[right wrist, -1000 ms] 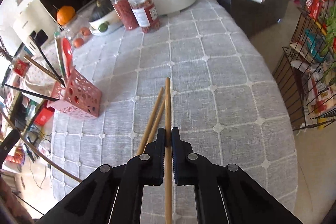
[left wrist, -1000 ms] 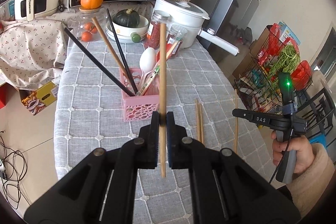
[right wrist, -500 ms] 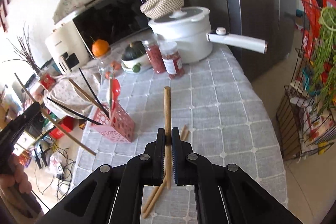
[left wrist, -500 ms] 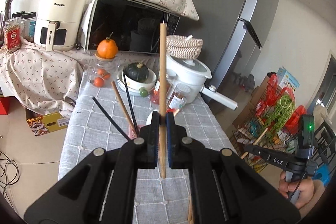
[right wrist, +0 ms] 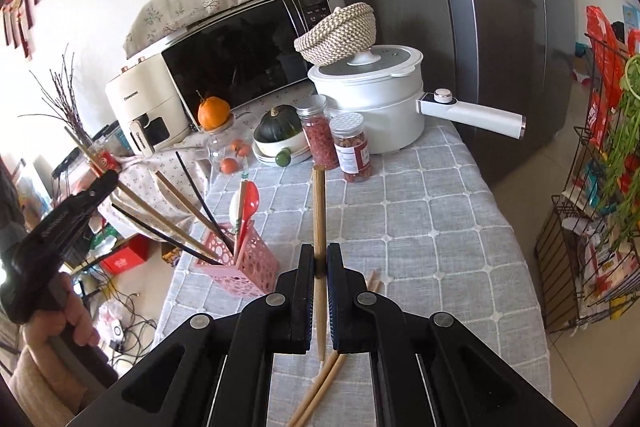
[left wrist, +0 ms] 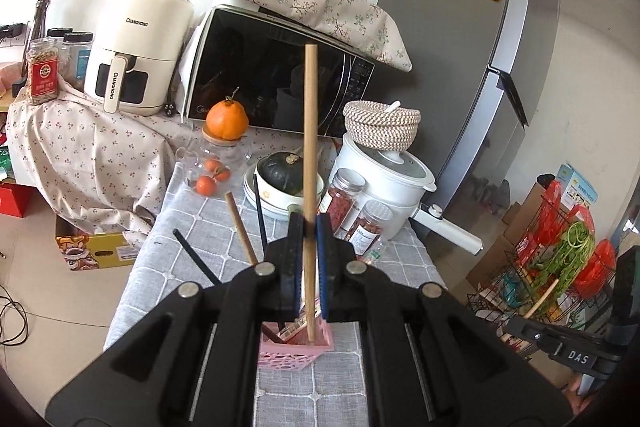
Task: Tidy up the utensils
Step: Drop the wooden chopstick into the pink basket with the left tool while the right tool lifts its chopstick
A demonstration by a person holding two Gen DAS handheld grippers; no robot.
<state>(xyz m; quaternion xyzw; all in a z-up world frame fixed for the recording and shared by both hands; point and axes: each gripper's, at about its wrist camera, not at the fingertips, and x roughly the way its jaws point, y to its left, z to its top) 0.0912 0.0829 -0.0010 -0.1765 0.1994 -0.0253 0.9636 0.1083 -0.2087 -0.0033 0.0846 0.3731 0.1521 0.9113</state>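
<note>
My left gripper (left wrist: 309, 227) is shut on a wooden chopstick (left wrist: 309, 147) held nearly upright. Its lower end hangs at the mouth of the pink basket (left wrist: 288, 355); I cannot tell whether it is inside. The pink basket (right wrist: 240, 267) holds black and wooden chopsticks and a red spoon (right wrist: 250, 199). My right gripper (right wrist: 319, 259) is shut on another wooden chopstick (right wrist: 319, 211), held above the grey checked tablecloth (right wrist: 420, 227). Two more wooden chopsticks (right wrist: 320, 387) lie on the cloth under it. The left gripper (right wrist: 106, 181) also shows at the left edge, held by a hand.
At the table's far end stand a white pot (right wrist: 372, 107) with a long handle, two jars (right wrist: 352, 147), a bowl with a dark squash (right wrist: 276, 131) and a glass jar of oranges. Behind are a microwave, an air fryer and a fridge. A wire rack (right wrist: 592, 227) stands right of the table.
Both grippers have risen and tipped upward. The left one's chopstick now ends over the pink basket. The right one's chopstick has come up off the cloth, away from the two lying there.
</note>
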